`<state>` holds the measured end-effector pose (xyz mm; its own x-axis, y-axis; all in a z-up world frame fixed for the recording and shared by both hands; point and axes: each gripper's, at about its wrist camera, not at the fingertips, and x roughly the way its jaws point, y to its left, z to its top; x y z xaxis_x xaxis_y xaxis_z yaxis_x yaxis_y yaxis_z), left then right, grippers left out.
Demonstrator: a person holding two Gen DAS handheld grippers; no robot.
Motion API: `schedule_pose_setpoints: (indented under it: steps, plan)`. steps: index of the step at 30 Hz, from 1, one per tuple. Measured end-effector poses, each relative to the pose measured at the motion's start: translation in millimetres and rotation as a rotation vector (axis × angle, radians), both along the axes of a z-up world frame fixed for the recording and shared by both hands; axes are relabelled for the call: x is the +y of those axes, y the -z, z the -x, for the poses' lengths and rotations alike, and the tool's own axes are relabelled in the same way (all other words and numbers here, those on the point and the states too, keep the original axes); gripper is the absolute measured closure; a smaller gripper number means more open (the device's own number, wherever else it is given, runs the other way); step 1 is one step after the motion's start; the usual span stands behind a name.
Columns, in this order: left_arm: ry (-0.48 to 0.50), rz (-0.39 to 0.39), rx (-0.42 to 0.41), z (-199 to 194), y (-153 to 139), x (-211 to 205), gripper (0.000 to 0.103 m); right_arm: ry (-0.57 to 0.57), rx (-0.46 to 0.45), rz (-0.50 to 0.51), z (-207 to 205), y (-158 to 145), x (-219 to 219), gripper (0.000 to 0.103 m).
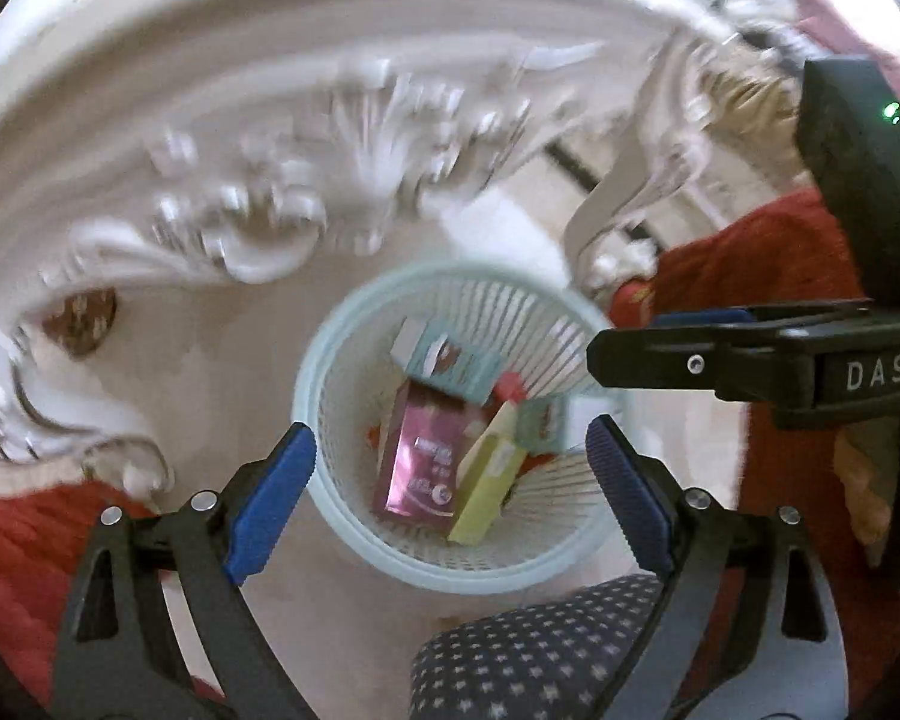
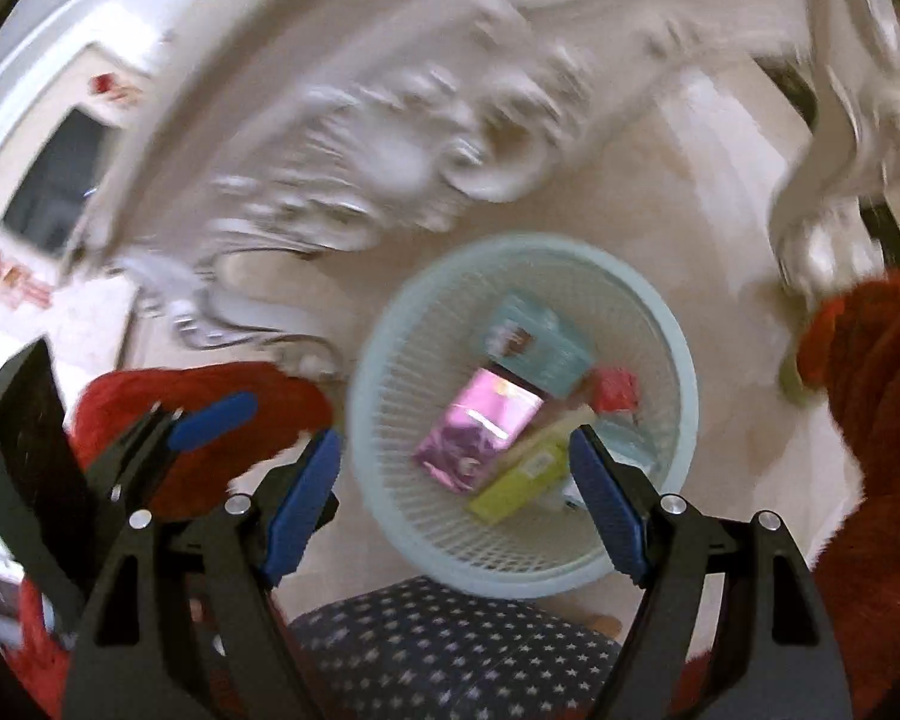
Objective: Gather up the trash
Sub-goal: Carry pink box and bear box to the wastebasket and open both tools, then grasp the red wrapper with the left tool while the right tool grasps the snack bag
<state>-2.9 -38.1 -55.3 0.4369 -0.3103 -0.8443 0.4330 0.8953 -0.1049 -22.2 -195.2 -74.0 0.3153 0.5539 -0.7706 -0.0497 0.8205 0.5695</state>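
The basket (image 1: 354, 516) stands on the pale floor, directly below both grippers and just in front of the carved white furniture (image 1: 258, 222). It holds at least 4 items: a pink box (image 1: 417, 468), a yellow-green box (image 1: 489, 480), a teal box (image 1: 453, 363) and a red packet (image 2: 615, 390). A second teal item lies at the right side of the pile.

The left gripper (image 1: 450, 486) is spread wide with nothing between its blue pads. The right gripper (image 2: 453, 495) is likewise spread wide and carries nothing. In the left view, the right gripper shows side-on at the right edge, level with the basket rim.

Judged from the pile alone, several pieces are already collected; whether more trash lies outside the basket cannot be told (the surroundings are heavily blurred).

Hazards from this position:

1. The 2 grippers hang near each other over 1 opening. Bringing both down together would likely make them collide.
2. The basket looks light. A finger catching its rim could tip it and spill the boxes.
3. The yellow-green box leans on the pink box. Any knock could shift the pile.
4. The carved furniture sits just beside the basket, so a wide swing risks striking it.
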Motion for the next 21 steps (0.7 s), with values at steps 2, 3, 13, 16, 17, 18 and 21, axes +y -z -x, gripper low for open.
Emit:
schedule_pose_setpoints:
  steps: [2, 3, 13, 16, 17, 18, 21]
  plan:
    - [0.025, 0.043, -0.050, 2.7, -35.9, 6.7, 0.014, -0.027, -0.089, -0.035, 3.1, -36.8, -5.0, 0.028]
    - [0.034, 0.059, -0.074, 1.2, -52.1, 10.8, 0.014, -0.033, -0.140, -0.052, 1.4, -56.2, -7.6, 0.028]
    - [-0.137, -0.026, -0.434, -129.5, -196.7, 44.3, 0.014, 0.064, -0.561, 0.131, -102.1, -173.8, -34.9, 0.028]
    - [-0.239, -0.026, -0.456, -209.7, -206.4, 56.2, 0.014, 0.099, -0.569, 0.133, -169.6, -176.7, -34.6, 0.028]
    - [-0.272, -0.009, -0.442, -244.1, -207.1, 62.5, 0.014, 0.093, -0.572, 0.145, -189.8, -175.8, -31.9, 0.028]
    - [-0.291, 0.016, -0.423, -269.9, -206.5, 66.6, 0.014, 0.087, -0.577, 0.164, -211.5, -175.8, -28.0, 0.028]
    - [-0.307, 0.015, -0.403, -360.0, -203.3, 79.1, 0.014, 0.054, -0.570, 0.218, -289.0, -174.5, -13.7, 0.028]
